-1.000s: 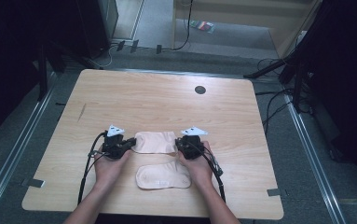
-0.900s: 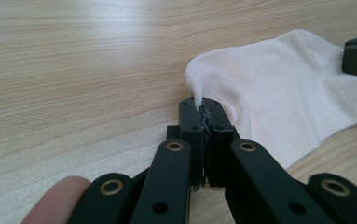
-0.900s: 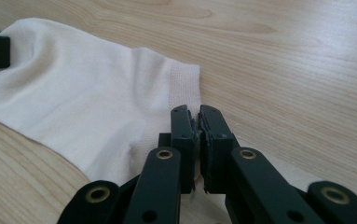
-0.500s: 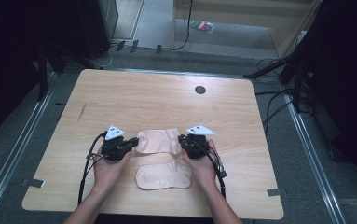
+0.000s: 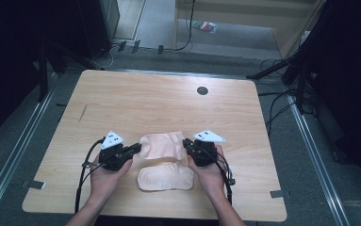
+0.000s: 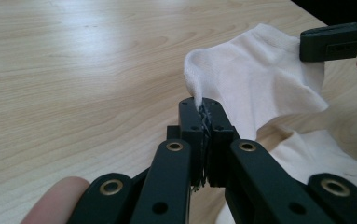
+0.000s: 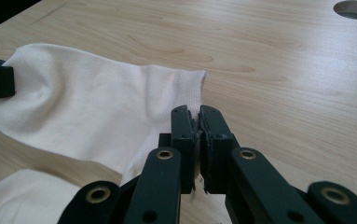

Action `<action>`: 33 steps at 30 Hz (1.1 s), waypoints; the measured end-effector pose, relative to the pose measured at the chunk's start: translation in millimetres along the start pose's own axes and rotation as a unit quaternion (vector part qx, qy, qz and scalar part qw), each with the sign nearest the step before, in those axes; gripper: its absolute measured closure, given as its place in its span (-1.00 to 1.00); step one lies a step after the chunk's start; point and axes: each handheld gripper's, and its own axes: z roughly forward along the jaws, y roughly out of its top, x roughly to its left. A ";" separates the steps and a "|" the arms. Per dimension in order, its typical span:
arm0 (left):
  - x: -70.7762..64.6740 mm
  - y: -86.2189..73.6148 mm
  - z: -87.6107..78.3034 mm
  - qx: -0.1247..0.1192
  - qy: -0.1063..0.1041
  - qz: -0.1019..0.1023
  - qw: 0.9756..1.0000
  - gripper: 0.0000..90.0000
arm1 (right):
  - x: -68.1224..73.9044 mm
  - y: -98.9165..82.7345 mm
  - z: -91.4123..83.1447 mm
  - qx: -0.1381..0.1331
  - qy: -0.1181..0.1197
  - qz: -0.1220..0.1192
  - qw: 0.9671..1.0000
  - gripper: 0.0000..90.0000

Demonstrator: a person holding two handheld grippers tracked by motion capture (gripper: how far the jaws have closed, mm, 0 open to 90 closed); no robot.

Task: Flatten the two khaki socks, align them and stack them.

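Left gripper (image 5: 135,149) and right gripper (image 5: 186,146), high view: both are pinching opposite ends of a pale pink sock (image 5: 161,145), stretching it flat between them just above the wooden table (image 5: 168,103). Second sock (image 5: 165,178) is lying flat nearer the person, between the two hands; likely the held one is being spread to pair over it.

Left gripper view: jaws are clamping tight on one edge of the raised sock (image 6: 260,88), fabric bunching at the pads. Sock is looking thin, smooth-knit, sagging in the middle. Other gripper (image 6: 337,44) is gripping the far end.

Right gripper view: jaws are closing fully on the ribbed cuff edge of the sock (image 7: 97,112); table grommet hole (image 7: 354,9) is sitting far off.
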 end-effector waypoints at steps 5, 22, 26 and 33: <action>-9.6 -6.7 -6.7 0.005 -0.011 0.007 1.000 0.99 | 5.4 -5.0 -12.4 0.000 0.007 -0.007 1.000 0.91; -28.5 -29.4 -25.6 0.018 -0.033 0.009 0.999 0.99 | 16.4 -25.8 -42.0 0.002 0.024 -0.009 1.000 0.91; -29.1 -39.1 -26.6 0.028 -0.035 0.010 0.999 0.99 | 17.1 -32.1 -47.0 0.005 0.026 -0.009 1.000 0.91; -25.3 -48.3 -26.5 0.043 -0.038 0.007 0.998 0.99 | 14.5 -44.0 -53.0 0.016 0.027 -0.004 1.000 0.91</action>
